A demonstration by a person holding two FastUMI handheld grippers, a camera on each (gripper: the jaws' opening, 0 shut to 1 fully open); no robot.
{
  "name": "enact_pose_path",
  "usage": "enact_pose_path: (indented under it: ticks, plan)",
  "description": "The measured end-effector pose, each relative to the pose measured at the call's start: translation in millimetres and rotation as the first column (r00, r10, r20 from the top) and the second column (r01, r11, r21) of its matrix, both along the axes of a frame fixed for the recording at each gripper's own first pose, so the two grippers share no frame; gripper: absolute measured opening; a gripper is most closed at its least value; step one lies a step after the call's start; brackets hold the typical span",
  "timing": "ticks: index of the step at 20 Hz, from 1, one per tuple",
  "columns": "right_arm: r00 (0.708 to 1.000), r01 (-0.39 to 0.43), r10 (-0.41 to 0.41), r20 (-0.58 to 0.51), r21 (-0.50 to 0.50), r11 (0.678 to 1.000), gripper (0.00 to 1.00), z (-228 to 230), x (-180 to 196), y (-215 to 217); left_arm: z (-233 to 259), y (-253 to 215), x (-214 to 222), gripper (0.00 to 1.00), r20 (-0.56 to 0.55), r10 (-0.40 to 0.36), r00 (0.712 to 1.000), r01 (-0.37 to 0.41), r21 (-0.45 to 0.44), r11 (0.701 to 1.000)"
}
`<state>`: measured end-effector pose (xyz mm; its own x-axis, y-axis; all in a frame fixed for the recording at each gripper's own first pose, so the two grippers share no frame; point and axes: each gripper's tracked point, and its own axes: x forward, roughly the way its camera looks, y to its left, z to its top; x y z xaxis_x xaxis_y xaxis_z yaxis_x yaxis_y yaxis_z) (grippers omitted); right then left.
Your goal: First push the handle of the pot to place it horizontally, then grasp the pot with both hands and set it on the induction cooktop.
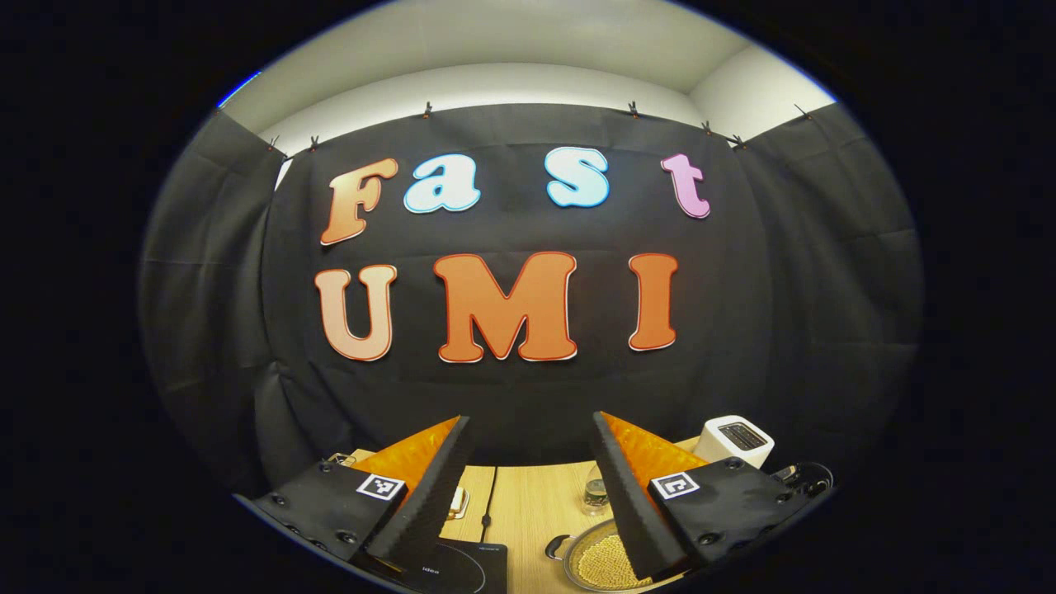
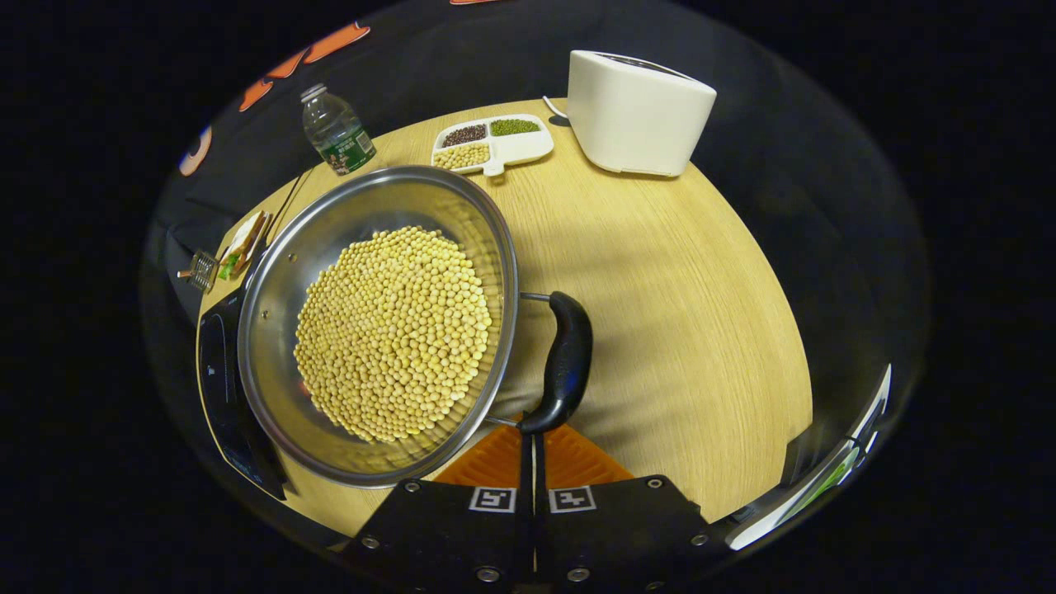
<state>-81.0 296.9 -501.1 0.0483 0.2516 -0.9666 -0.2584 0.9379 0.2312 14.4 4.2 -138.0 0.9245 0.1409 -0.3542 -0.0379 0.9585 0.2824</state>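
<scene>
A steel pot [image 2: 272, 272] full of yellow soybeans stands on the wooden table [image 2: 676, 313], its rim overlapping the edge of the black induction cooktop [image 2: 219, 388] to its left. Its black side handle [image 2: 565, 355] stands upright beside the rim. My right gripper [image 2: 532, 433] is shut, with its tips touching the lower end of that handle. My left gripper [image 1: 530, 419] hangs open high over the table, nothing between its fingers. Below it lie the pot [image 1: 598, 565] and the cooktop [image 1: 462, 569].
A white toaster [image 2: 639, 111], a divided dish of beans [image 2: 491, 140] and a plastic bottle [image 2: 334, 132] stand at the back of the table. A sandwich [image 2: 243, 243] lies at the left edge. The toaster [image 1: 734, 441] and bottle [image 1: 594, 493] also appear past my left fingers.
</scene>
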Motion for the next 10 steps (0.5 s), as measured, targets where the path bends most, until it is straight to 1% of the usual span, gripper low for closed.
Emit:
enact_pose_path:
  ticks: [4,7,10]
  plan:
    - [1.0,0.016,-0.016,0.011,0.009,1.0,0.02,-7,14,1,-11,-21,1,0.93,-0.037,-0.027,0.999,0.027,0.001,1.0]
    - [1.0,0.004,-0.004,0.016,0.003,1.0,0.02,-13,25,1,-15,-35,2,0.93,-0.049,-0.043,0.998,0.043,-0.012,0.999]
    - [1.0,-0.009,0.009,0.024,0.008,1.0,0.01,-16,36,1,-18,-40,0,0.93,-0.053,-0.039,0.998,0.038,-0.033,0.999]
